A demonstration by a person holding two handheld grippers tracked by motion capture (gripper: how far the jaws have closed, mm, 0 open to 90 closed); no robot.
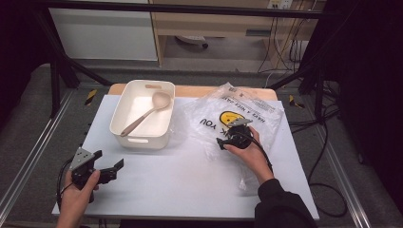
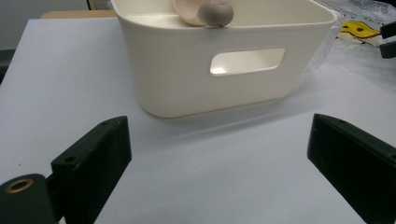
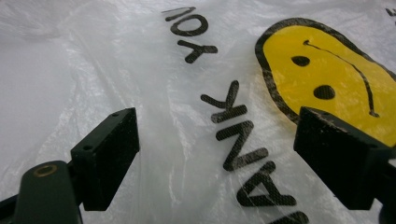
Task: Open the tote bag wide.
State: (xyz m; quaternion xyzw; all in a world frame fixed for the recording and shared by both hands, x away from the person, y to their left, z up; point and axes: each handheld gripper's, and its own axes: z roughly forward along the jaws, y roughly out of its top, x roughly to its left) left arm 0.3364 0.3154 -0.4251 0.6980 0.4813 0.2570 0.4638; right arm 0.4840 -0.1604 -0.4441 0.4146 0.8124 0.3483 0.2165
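Bag-handling seems the step: right claw point(image 1: 227, 137) gapes wide over the plastic bag point(image 3: 196, 93) near the bench's right edge, gripping nothing, and must close on film next.

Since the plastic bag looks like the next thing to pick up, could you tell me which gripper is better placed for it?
Probably the right gripper: it sits open directly over the plastic bag. The left gripper is open too, but apart from it, facing the white bin.

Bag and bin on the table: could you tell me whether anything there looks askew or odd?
The bag lies crumpled, its print upside down from the person's side. The spoon rests slanted in the bin, handle end propped on the rim. Nothing spilled or damaged.
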